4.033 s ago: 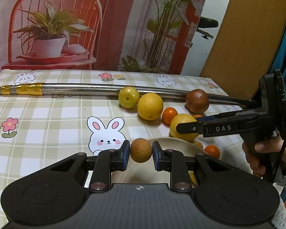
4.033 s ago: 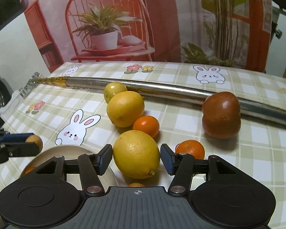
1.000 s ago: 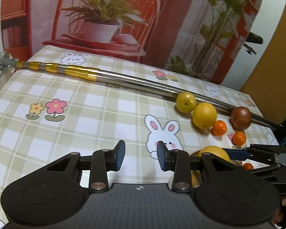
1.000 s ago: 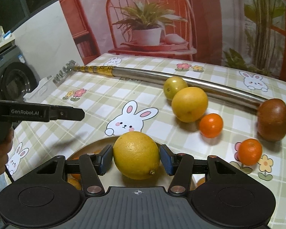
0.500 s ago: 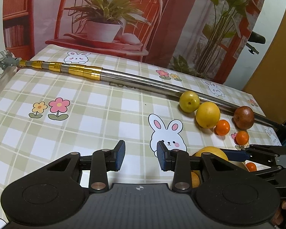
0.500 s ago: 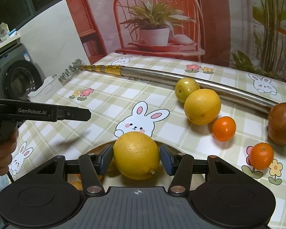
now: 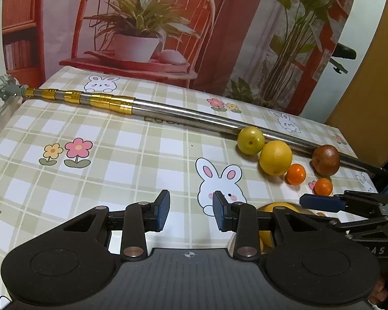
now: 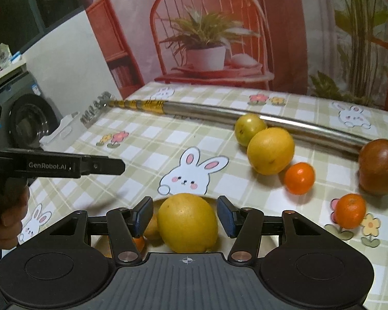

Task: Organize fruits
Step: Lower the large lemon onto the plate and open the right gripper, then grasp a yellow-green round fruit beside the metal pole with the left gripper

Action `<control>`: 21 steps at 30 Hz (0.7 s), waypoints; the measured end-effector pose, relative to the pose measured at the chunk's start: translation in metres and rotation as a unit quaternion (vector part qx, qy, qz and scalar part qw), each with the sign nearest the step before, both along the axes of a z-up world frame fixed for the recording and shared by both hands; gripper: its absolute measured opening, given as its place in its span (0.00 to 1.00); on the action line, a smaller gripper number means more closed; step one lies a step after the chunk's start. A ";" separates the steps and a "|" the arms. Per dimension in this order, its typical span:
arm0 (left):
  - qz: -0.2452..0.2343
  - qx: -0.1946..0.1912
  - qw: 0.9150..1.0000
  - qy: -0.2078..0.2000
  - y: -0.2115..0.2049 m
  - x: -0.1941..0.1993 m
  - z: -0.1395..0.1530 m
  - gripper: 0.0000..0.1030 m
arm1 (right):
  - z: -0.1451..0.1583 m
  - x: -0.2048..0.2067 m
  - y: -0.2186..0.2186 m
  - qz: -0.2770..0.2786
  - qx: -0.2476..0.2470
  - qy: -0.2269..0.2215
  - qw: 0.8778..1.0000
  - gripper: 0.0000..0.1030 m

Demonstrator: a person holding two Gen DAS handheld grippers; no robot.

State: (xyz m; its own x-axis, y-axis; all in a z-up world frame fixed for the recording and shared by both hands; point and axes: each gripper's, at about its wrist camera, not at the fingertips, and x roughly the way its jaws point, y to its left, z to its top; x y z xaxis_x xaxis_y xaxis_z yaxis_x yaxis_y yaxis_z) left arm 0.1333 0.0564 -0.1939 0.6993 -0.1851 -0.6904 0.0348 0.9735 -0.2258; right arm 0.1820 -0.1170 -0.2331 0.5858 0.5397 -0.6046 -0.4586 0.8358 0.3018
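My right gripper (image 8: 185,215) is open, its pads standing a little off each side of a large yellow lemon (image 8: 187,222) that lies in the tan bowl (image 8: 104,246) with a small brown fruit (image 8: 151,228) and an orange one (image 8: 139,242). The lemon shows in the left wrist view (image 7: 278,206) behind my left gripper (image 7: 190,213), which is open and empty over the tablecloth. On the table lie a yellow-green fruit (image 8: 249,129), a big yellow citrus (image 8: 270,151), two mandarins (image 8: 298,178) (image 8: 350,210) and a brown fruit (image 8: 379,166).
A long steel pole with gold bands (image 7: 168,112) lies across the far side of the table, touching the fruits. The right gripper's arm (image 7: 349,206) crosses the left wrist view at right. The left gripper's finger (image 8: 64,166) reaches in from the left.
My right gripper has opened and let go of the lemon, which now rests in the bowl. My left gripper stays open and has shifted slightly.
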 end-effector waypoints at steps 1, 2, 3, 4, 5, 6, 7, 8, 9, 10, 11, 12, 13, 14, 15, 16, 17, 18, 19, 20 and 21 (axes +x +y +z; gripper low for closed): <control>0.000 -0.001 1.000 -0.001 0.000 0.000 0.001 0.37 | 0.002 -0.001 -0.002 -0.004 0.001 -0.004 1.000 0.50; -0.001 -0.002 1.000 -0.003 0.000 0.000 0.002 0.37 | 0.004 -0.003 -0.006 -0.010 0.003 -0.008 1.000 0.50; -0.003 -0.002 1.000 -0.004 0.000 0.000 0.004 0.37 | 0.006 -0.005 -0.011 -0.018 0.006 -0.011 1.000 0.50; -0.005 -0.001 1.000 -0.006 -0.001 0.000 0.005 0.37 | 0.008 -0.007 -0.017 -0.030 0.011 -0.013 0.999 0.50; -0.006 0.001 1.000 -0.007 -0.001 0.001 0.007 0.37 | 0.010 -0.008 -0.023 -0.042 0.016 -0.014 0.999 0.50; -0.007 0.003 1.000 -0.008 -0.002 0.002 0.008 0.37 | 0.011 -0.010 -0.031 -0.057 0.024 -0.015 0.998 0.50; -0.007 0.004 1.000 -0.008 -0.002 0.003 0.010 0.37 | 0.012 -0.012 -0.039 -0.071 0.030 -0.016 0.997 0.50; -0.009 0.004 1.000 -0.009 -0.004 0.004 0.011 0.37 | 0.013 -0.014 -0.049 -0.088 0.034 -0.018 0.995 0.50; -0.011 0.005 1.000 -0.011 -0.005 0.005 0.013 0.37 | 0.014 -0.015 -0.057 -0.105 0.033 -0.019 0.994 0.50; -0.014 0.007 1.000 -0.014 -0.007 0.005 0.015 0.37 | 0.014 -0.017 -0.064 -0.124 0.027 -0.020 0.992 0.50; -0.017 0.009 1.000 -0.017 -0.009 0.005 0.017 0.37 | 0.014 -0.018 -0.071 -0.141 0.017 -0.021 0.990 0.49; -0.020 0.010 1.000 -0.019 -0.012 0.006 0.019 0.37 | 0.015 -0.019 -0.078 -0.161 0.000 -0.024 0.987 0.49; -0.022 0.012 0.999 -0.022 -0.014 0.006 0.021 0.37 | 0.015 -0.021 -0.084 -0.178 -0.016 -0.028 0.983 0.49; -0.024 0.012 0.999 -0.025 -0.016 0.007 0.022 0.37 | 0.015 -0.022 -0.089 -0.190 -0.025 -0.032 0.981 0.49; -0.026 0.012 0.999 -0.027 -0.018 0.008 0.024 0.37 | 0.016 -0.024 -0.095 -0.200 -0.030 -0.036 0.979 0.49; -0.027 0.013 0.999 -0.028 -0.020 0.009 0.026 0.37 | 0.016 -0.026 -0.101 -0.208 -0.032 -0.039 0.977 0.49; -0.028 0.013 0.999 -0.029 -0.022 0.010 0.027 0.37 | 0.015 -0.027 -0.106 -0.215 -0.031 -0.041 0.975 0.49; -0.030 0.013 0.999 -0.030 -0.024 0.011 0.028 0.37 | 0.014 -0.028 -0.111 -0.221 -0.029 -0.041 0.974 0.49; -0.033 0.014 0.999 -0.030 -0.027 0.012 0.030 0.37 | 0.014 -0.030 -0.116 -0.228 -0.026 -0.041 0.972 0.49; -0.036 0.015 0.999 -0.031 -0.029 0.012 0.031 0.37 | 0.013 -0.031 -0.120 -0.234 -0.024 -0.041 0.971 0.49; -0.040 0.016 0.999 -0.031 -0.032 0.013 0.032 0.37 | 0.012 -0.032 -0.124 -0.239 -0.022 -0.041 0.970 0.49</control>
State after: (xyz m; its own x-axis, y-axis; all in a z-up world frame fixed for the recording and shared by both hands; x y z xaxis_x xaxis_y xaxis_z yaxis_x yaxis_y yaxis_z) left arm 0.1460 0.0242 -0.1621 0.7250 -0.2201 -0.6526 0.1249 0.9739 -0.1897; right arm 0.1498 -0.2408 -0.2211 0.8099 0.1695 -0.5615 -0.0361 0.9699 0.2408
